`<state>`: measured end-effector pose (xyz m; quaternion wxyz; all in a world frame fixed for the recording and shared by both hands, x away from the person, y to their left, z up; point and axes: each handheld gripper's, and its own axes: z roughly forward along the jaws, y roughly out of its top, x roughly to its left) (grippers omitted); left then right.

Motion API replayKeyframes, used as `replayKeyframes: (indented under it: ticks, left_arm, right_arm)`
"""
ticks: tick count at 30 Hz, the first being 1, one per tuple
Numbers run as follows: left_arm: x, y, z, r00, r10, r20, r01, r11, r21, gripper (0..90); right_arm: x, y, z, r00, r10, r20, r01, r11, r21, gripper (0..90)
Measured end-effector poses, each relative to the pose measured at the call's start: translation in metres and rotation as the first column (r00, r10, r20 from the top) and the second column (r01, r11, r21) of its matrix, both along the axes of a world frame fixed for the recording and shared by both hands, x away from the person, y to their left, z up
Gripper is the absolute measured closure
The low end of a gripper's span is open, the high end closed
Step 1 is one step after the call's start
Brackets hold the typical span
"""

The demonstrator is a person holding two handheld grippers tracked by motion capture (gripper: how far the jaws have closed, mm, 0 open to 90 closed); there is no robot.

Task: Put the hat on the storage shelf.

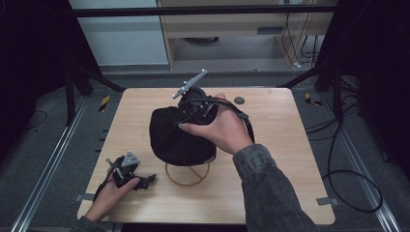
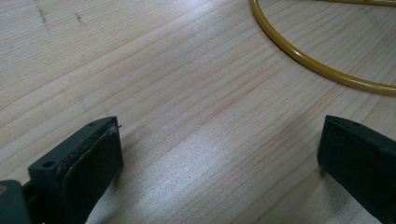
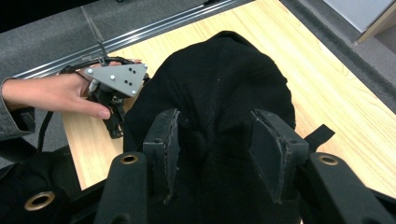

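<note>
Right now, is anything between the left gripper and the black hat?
Nothing visible. The left gripper rests open on bare table; only wood and part of the yellow ring lie toward the hat.

This place looks like a robotics lab or a recording room for tests, not a home. A small wooden table stands inside a frame of metal rails on a grey carpet floor, with dark curtains at both sides. Black cables lie loose on the floor, and a plain wooden cabinet stands behind.
</note>
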<state>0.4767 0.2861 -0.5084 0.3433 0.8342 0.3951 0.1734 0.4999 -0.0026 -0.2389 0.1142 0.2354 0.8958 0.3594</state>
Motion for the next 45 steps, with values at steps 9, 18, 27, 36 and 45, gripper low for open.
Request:
replayKeyframes:
  ticks: [9,18,27,36,45]
  left_arm:
    - [0.000,0.000,0.000,1.0000,0.000,0.000,0.000,1.0000,0.000,0.0]
    - [0.000,0.000,0.000,1.0000,0.000,0.000,0.000,1.0000,0.000,0.0]
    - [0.000,0.000,0.000,1.0000,0.000,0.000,0.000,1.0000,0.000,0.0]
    - [0.000,0.000,0.000,1.0000,0.001,0.002,-0.001,1.0000,-0.001,0.0]
    - [0.000,0.000,0.000,1.0000,0.003,0.002,-0.003,1.0000,-0.002,0.0]
  right_arm:
    - [-0.004,-0.008,-0.004,0.9993,-0.034,0.015,0.034,0.9994,-0.004,44.7]
    - [-0.011,-0.018,-0.006,0.9955,-0.072,0.063,0.071,0.9974,0.005,26.8]
    - [-0.020,-0.035,-0.016,0.9859,-0.093,0.139,0.089,0.9955,0.032,9.9]
    - [-0.029,-0.071,-0.027,0.9731,-0.164,0.162,0.154,0.9854,0.072,6.7]
    - [-0.045,-0.100,-0.042,0.9599,-0.191,0.205,0.190,0.9815,0.023,15.3]
